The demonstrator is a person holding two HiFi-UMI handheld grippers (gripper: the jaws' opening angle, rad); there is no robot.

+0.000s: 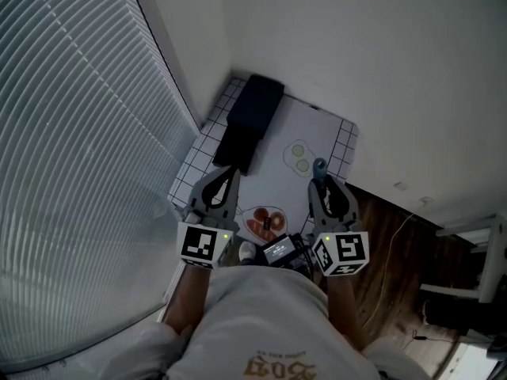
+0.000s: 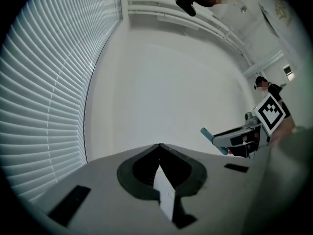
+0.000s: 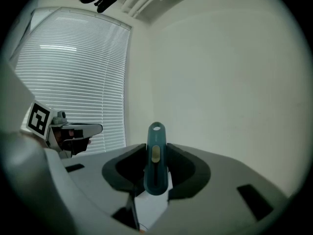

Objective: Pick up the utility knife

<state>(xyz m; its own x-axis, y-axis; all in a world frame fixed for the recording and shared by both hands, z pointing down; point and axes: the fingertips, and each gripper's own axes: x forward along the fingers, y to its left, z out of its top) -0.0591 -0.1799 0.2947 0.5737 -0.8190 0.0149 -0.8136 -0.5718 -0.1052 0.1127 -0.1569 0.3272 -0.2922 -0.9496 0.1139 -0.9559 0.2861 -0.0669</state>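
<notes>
Hovering at the left, the left tool (image 2: pixel 159 146) is clenched on nothing, its tips meeting. To its right, the right tool (image 1: pixel 323 187) grasps the teal utility knife (image 3: pixel 155 153) between its pads, apparently clear of the bench (image 1: pixel 317 129). The pickup looks done, with nothing evidently left.

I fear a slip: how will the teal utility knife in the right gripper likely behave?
The utility knife looks stiff: it juts straight past the right gripper without sag. Probably light, being slim. Its smooth, rounded body might pivot or slide, since the jaws clamp only two narrow sides.
</notes>
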